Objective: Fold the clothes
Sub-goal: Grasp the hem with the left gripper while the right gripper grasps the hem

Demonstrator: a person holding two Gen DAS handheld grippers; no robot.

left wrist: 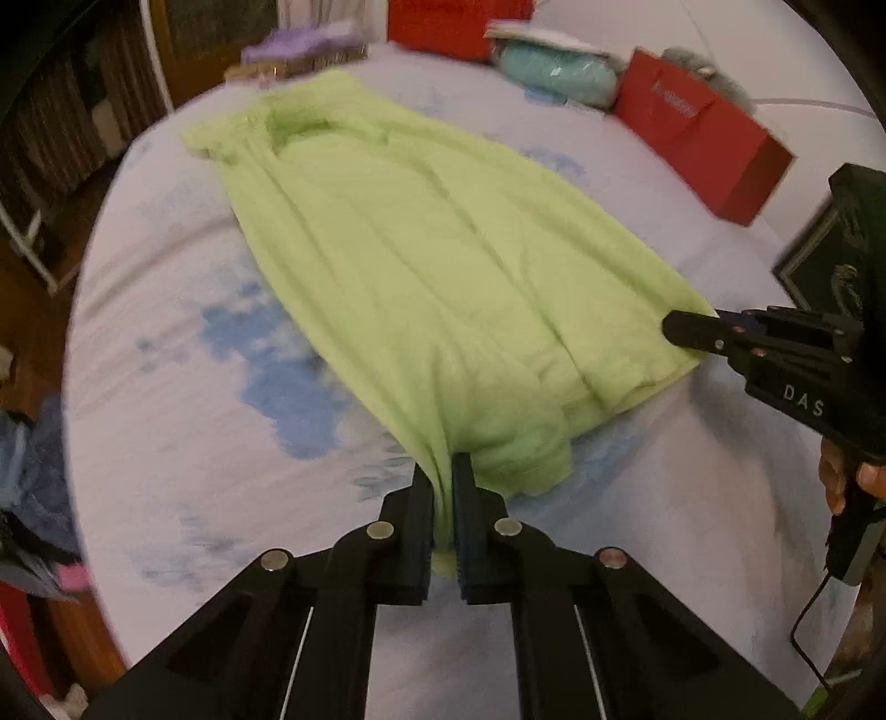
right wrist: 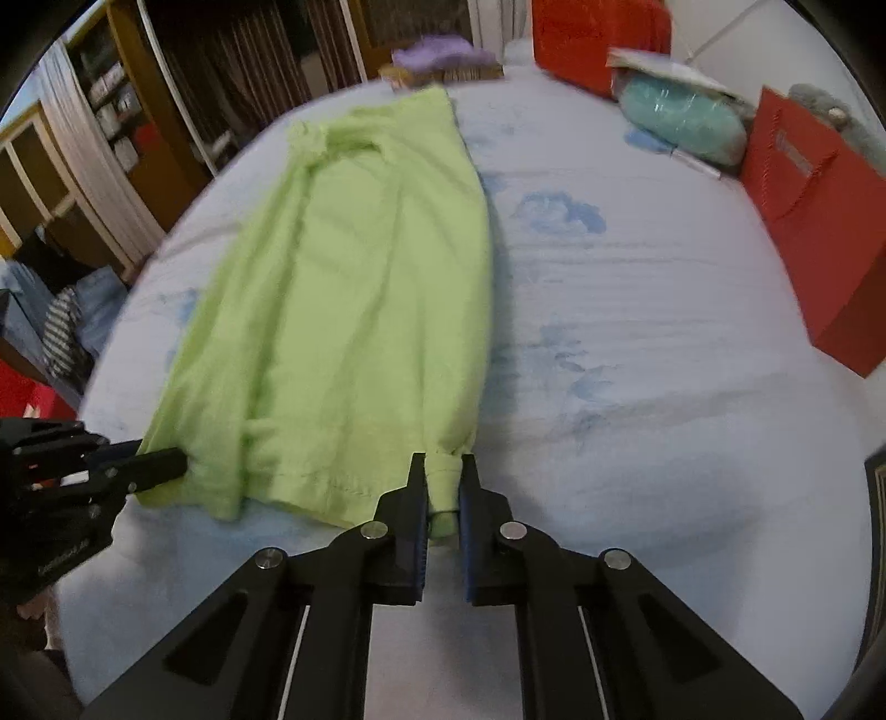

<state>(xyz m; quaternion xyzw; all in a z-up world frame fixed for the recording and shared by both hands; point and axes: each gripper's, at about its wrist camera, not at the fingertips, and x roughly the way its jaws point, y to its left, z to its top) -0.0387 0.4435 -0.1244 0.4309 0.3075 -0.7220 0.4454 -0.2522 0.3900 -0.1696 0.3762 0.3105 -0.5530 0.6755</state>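
Two red paper bags stand along the far right edge of the bed [right wrist: 637, 343]: the nearer red bag [right wrist: 819, 232] is upright with its rope handles showing, and what it holds cannot be seen; the farther red bag [right wrist: 592, 39] is cut off by the top of the picture. Between them lies a clear plastic packet [right wrist: 681, 119] with something turquoise and fluffy inside. At the far edge sits a low basket [right wrist: 443, 69] with a purple cloth on top.

The green garment [right wrist: 343, 288] lies on the bed's pale sheet with blue flowers, folded into a long narrow strip. Its long axis runs away from the cameras, the bunched collar end far off near the basket, the hem end close.

The left tool [left wrist: 443, 487] is pressed together on the near left corner of the hem, fabric gathered between its pads. The right tool [right wrist: 443, 487] likewise pinches the near right corner, a small roll of green cloth caught between its pads. Both corners look lifted slightly off the sheet.
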